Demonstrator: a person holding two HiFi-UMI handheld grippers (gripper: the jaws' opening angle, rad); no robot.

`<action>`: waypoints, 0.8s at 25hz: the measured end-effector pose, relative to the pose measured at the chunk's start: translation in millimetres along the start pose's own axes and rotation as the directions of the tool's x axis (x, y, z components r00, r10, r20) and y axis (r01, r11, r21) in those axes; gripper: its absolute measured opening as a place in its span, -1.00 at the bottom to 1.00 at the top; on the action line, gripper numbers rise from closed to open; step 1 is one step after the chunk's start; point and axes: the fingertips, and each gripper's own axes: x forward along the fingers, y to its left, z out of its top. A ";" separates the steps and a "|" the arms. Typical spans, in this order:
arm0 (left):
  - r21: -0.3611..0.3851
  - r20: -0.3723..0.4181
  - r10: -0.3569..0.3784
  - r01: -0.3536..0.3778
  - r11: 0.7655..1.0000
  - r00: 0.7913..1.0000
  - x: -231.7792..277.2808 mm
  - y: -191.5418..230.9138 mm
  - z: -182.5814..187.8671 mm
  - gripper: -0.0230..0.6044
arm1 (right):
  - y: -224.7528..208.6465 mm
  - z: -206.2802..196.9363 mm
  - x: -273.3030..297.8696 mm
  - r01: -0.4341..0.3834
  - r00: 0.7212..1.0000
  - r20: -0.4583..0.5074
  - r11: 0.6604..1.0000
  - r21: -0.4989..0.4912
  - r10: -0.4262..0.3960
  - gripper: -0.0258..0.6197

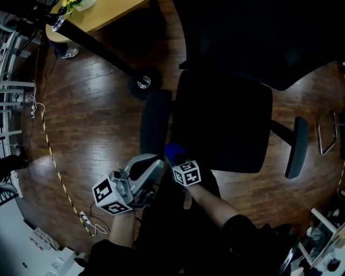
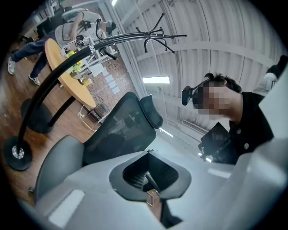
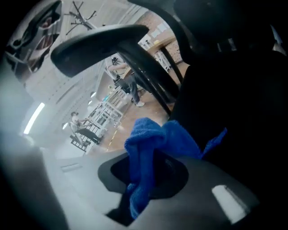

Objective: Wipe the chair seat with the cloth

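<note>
The black office chair seat (image 1: 226, 118) fills the middle of the head view, with its backrest (image 1: 259, 38) beyond. A blue cloth (image 1: 172, 150) sits bunched at the seat's near left corner, and my right gripper (image 1: 174, 156) is shut on it. In the right gripper view the cloth (image 3: 157, 139) bulges out between the jaws of the right gripper (image 3: 153, 177), against the dark seat (image 3: 234, 112). My left gripper (image 1: 148, 168) hovers just left of the seat, below the grey left armrest (image 1: 155, 121). Tilted upward, the left gripper (image 2: 150, 179) has its jaws together with nothing held.
A coat stand's black base (image 1: 143, 82) and a round wooden table (image 1: 102, 13) lie beyond the left armrest. The right armrest (image 1: 296, 145) sticks out at the right. A yellow-black cable (image 1: 54, 161) runs along the wooden floor at left, and a metal frame (image 1: 325, 132) stands far right.
</note>
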 end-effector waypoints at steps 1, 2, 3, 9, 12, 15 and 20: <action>-0.001 0.004 0.006 -0.006 1.000 1.000 -2.9 0.1 -0.9 -0.93 | 0.0 -6.4 1.2 -0.003 1.000 -0.005 0.999 -0.040 0.003 -0.73; -0.001 0.006 0.008 -0.008 1.000 1.000 -4.2 -0.5 -2.1 -0.93 | 0.1 -10.2 -0.4 -0.011 1.000 -0.002 0.998 -0.068 0.011 -0.73; -0.001 0.006 0.007 -0.007 1.000 1.000 -4.1 -1.6 -3.4 -0.93 | -0.6 -12.5 -3.3 -0.016 1.000 0.002 0.997 -0.080 0.017 -0.73; 0.000 -0.027 -0.046 0.046 0.999 0.999 12.5 -13.3 -8.8 -0.93 | -23.6 -20.7 -33.3 0.028 0.999 0.028 0.999 -0.026 -0.027 -0.73; -0.010 -0.063 -0.089 0.088 0.996 0.994 27.7 -17.3 -14.4 -0.93 | -66.7 -24.5 -67.9 0.135 0.986 0.082 0.987 0.089 -0.142 -0.73; -0.022 -0.099 -0.129 0.127 0.992 0.987 46.6 -22.0 -24.7 -0.93 | -128.6 -34.7 -121.0 0.256 0.951 0.123 0.944 0.207 -0.285 -0.73; -0.049 -0.143 -0.196 0.191 0.980 0.970 81.8 -36.1 -43.6 -0.93 | -219.1 -50.4 -232.8 0.426 0.853 0.180 0.853 0.302 -0.490 -0.73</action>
